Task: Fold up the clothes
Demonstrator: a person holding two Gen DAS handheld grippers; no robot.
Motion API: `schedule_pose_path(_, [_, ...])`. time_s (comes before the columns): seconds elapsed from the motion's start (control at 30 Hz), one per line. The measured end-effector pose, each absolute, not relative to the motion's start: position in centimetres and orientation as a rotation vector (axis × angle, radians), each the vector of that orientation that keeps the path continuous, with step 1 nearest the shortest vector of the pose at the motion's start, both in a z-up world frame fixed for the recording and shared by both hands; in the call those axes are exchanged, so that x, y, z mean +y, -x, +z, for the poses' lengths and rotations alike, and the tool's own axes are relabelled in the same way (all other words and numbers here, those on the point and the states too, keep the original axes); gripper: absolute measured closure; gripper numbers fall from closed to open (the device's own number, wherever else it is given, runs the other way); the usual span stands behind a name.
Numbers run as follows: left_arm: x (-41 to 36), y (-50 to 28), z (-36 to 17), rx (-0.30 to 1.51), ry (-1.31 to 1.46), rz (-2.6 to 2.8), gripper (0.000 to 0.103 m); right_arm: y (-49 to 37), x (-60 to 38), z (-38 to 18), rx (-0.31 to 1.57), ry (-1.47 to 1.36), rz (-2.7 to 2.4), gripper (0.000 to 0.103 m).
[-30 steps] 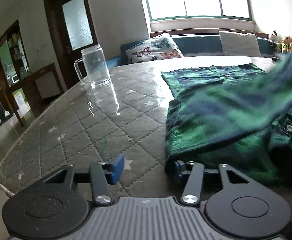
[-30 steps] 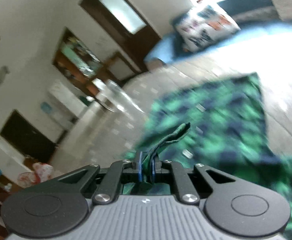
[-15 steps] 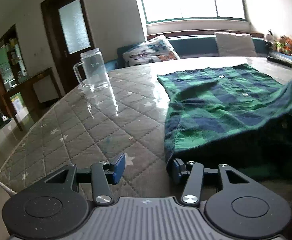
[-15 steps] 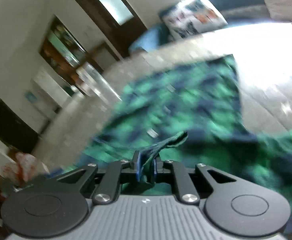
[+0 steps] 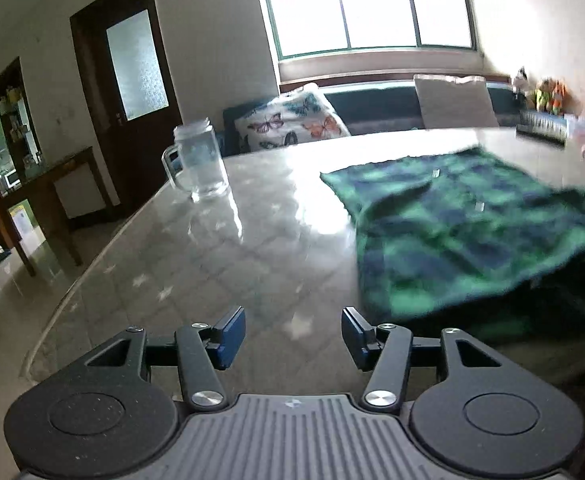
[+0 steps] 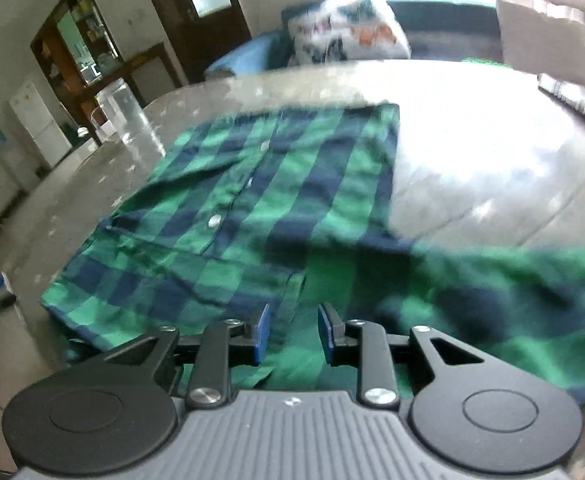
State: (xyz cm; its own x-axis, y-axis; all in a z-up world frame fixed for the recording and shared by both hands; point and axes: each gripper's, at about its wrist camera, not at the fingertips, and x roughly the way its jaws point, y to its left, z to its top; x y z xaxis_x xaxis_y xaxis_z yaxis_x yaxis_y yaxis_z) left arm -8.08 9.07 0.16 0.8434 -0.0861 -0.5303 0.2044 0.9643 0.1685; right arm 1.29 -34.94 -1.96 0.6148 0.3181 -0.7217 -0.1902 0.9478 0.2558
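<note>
A green and navy plaid shirt point(image 6: 276, 200) lies partly folded on the round quilted table point(image 6: 472, 168), its button placket facing up. My right gripper point(image 6: 292, 334) hovers low over the shirt's near part; its jaws are opening, with no cloth pinched between the blue pads. In the left wrist view the same shirt point(image 5: 464, 232) lies to the right. My left gripper point(image 5: 292, 334) stands open over bare tabletop beside the shirt's near left edge, with nothing between its fingers.
A clear glass mug point(image 5: 198, 164) stands on the table's far left part. The table's curved edge point(image 5: 72, 292) runs close on the left. A dark remote-like object point(image 5: 542, 130) lies at the far right. Behind the table is a bench with cushions point(image 5: 292, 122).
The right gripper has let go of the shirt fold it held and tilted down over the shirt. The left gripper rose and drew back slightly from the shirt's edge, staying open.
</note>
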Motion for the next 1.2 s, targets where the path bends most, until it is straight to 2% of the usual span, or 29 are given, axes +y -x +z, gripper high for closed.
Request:
schedule_pose_path(0.17, [5.6,4.3,1.1,0.551,-0.140,-0.260,0.051,-1.6,-33.2,-2.1,0.824,-0.129,0.351,0.077])
schedule_pose_path(0.4, [-0.4,-1.7,-0.2,0.629,-0.140,-0.379,0.063,-3.6,-30.8,-4.6,0.852,-0.011,0.373,0.075])
schedule_pose_path(0.57, [-2.2,-3.3,-2.5,0.674,-0.213,-0.382,0.064,-2.5,-30.3,-4.2,0.828,0.065,0.378,0.073])
schedule_pose_path(0.6, [-2.3,-3.1,-2.7,0.673,-0.227,-0.385,0.064,-1.8,-30.3,-3.8,0.815,0.073,0.395,0.068])
schedule_pose_path(0.67, [-2.6,-2.7,-3.0,0.663,-0.254,-0.392,0.064,-0.3,-29.9,-3.1,0.796,0.107,0.429,0.066])
schedule_pose_path(0.97, [-4.2,2.9,-3.2,0.542,-0.312,-0.468,0.063,3.7,-29.1,-5.3,0.834,0.211,0.443,0.067])
schedule_pose_path(1.2, [-4.2,5.6,-4.1,0.525,-0.365,-0.481,0.062,3.6,-28.2,-3.3,0.743,0.181,0.483,0.066])
